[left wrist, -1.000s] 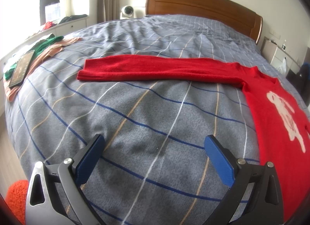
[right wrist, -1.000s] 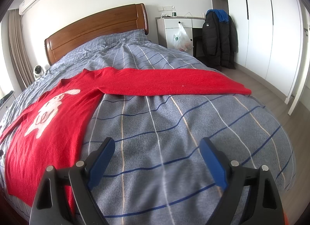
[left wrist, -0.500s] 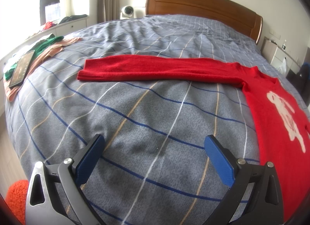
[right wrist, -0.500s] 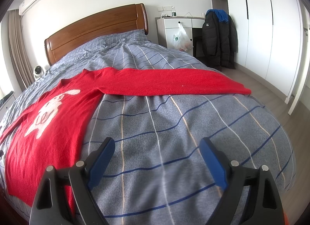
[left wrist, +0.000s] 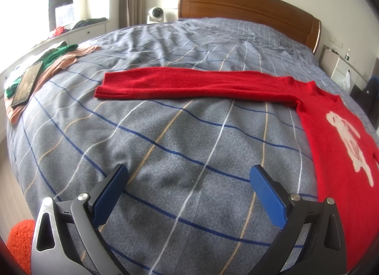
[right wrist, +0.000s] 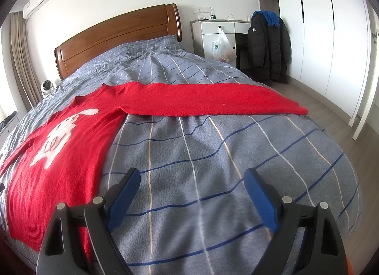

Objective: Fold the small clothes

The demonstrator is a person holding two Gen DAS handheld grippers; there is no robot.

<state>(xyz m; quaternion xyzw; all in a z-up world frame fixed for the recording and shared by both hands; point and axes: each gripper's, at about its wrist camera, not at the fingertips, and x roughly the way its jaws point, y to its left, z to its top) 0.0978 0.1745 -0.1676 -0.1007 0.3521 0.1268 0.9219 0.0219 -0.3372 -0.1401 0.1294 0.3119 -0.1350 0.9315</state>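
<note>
Fingers both pairs wide, empty; phone left view only, jacket right.

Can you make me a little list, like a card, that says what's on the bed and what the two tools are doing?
bed cover: grey blanket with blue, white and tan lines
main garment: red sweater, spread flat, white animal picture on its front
sleeves: both stretched straight out sideways
left tool: open, holds nothing, over bare blanket
right tool: open, holds nothing, over bare blanket
folding: not started
other things: phone lying on green and peach clothes at the bed's edge
</note>
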